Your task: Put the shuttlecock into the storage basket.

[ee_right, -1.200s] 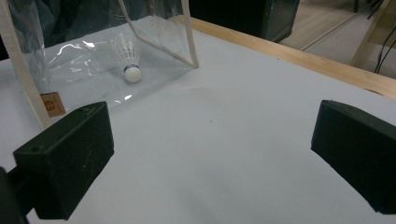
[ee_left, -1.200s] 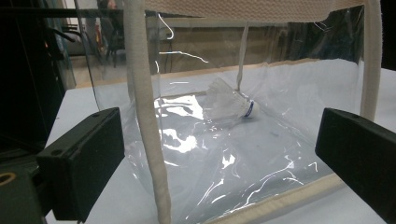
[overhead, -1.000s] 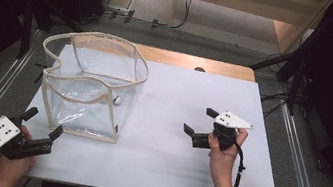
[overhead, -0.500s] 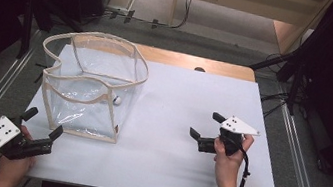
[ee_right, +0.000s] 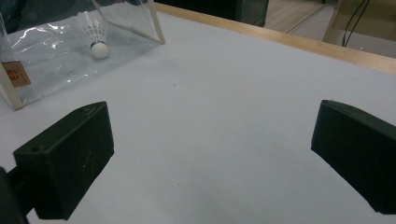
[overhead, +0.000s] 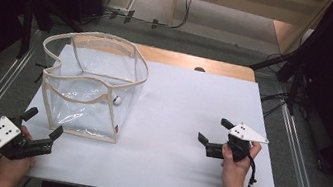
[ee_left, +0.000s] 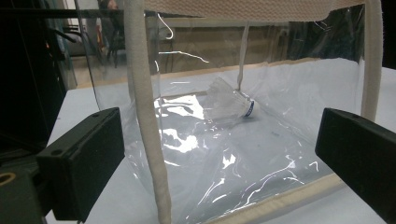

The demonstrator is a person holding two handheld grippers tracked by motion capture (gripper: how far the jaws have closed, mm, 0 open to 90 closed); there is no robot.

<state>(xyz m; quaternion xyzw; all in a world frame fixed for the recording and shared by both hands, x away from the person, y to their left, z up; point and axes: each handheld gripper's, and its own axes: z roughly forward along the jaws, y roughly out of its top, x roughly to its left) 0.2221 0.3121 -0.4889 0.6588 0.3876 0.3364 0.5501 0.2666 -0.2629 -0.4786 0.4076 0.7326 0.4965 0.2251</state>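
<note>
Lying inside the clear bag [overhead: 89, 86] near the table's [overhead: 167, 174] left edge, a shuttlecock [ee_left: 231, 102] shows blue banding; a small orange tag [ee_right: 15, 73] is unreadable. Left gripper [overhead: 41, 128] and right gripper [overhead: 214, 131] both gape, empty.

Both of the person's hands come in from the near edge, each holding 1 hand-held gripper, the left hand-held gripper [overhead: 42, 123] and right hand-held gripper [overhead: 215, 132] gaping wide and empty.

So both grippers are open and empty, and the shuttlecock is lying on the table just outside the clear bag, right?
Not quite: the shuttlecock lies inside the clear bag, on its bottom, as the left gripper view shows through the plastic wall. The rest holds: the left gripper and right gripper are both open and empty.
</note>
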